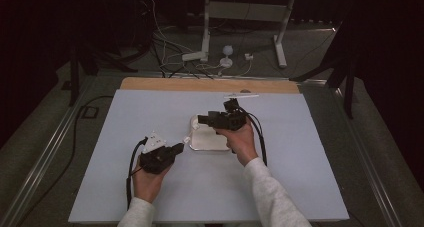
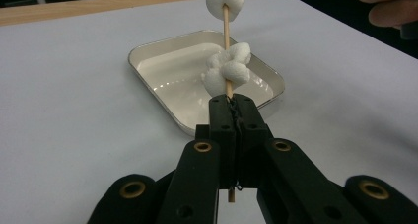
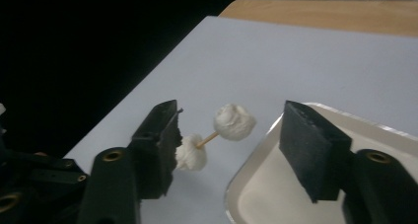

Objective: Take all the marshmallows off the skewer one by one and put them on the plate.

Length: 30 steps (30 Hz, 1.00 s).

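My left gripper (image 2: 235, 108) is shut on a thin wooden skewer (image 2: 226, 24), which stands up between its jaws. Two white marshmallow lumps are threaded on it, one at the tip (image 2: 225, 1) and a larger one lower down (image 2: 227, 68). Behind them lies a shallow white metal tray (image 2: 148, 54). In the high view the left gripper (image 1: 181, 147) points at the tray's (image 1: 207, 142) left edge, and the right gripper (image 1: 200, 119) hovers over the tray's far left corner. My right gripper (image 3: 231, 118) is open, its jaws framing the tip marshmallow (image 3: 234, 121) without touching it.
A pale blue sheet (image 1: 150, 112) covers the table, and a wooden strip (image 1: 210, 84) shows along its far edge. A small white strip (image 1: 241, 95) lies near that edge. Cables and metal stand legs (image 1: 205, 32) crowd the dark floor beyond.
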Each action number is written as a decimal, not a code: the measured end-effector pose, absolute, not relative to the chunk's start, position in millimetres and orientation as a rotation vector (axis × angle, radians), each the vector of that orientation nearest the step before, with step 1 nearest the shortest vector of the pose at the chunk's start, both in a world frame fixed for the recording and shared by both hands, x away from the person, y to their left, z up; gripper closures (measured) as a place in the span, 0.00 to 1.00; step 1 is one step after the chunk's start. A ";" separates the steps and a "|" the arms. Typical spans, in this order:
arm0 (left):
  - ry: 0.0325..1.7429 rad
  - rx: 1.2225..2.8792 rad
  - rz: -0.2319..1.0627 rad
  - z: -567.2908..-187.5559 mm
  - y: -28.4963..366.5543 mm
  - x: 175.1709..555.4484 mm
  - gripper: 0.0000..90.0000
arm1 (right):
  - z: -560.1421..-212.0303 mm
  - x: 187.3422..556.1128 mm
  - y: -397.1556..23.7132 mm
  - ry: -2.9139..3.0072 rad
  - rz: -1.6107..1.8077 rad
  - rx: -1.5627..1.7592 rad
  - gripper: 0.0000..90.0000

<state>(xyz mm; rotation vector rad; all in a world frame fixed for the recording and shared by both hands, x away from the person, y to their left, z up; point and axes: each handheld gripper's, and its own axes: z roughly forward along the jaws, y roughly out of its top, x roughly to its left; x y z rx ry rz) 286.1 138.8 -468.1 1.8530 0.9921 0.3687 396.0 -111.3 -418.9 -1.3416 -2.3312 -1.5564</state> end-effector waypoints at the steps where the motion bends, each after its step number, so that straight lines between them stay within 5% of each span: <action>1: 0.991 1.850 0.369 -467.9 138.7 286.0 1.00 | -419.6 396.1 -110.5 -2.328 -1.551 -1.345 0.49; 14: 0.920 1.851 0.378 -467.8 135.0 283.1 1.00 | -424.7 401.0 -110.6 -2.133 -1.514 -1.405 0.82; 30: 0.885 1.873 0.420 -466.4 133.7 280.3 1.00 | -415.5 398.5 -115.7 -2.137 -1.609 -1.466 0.88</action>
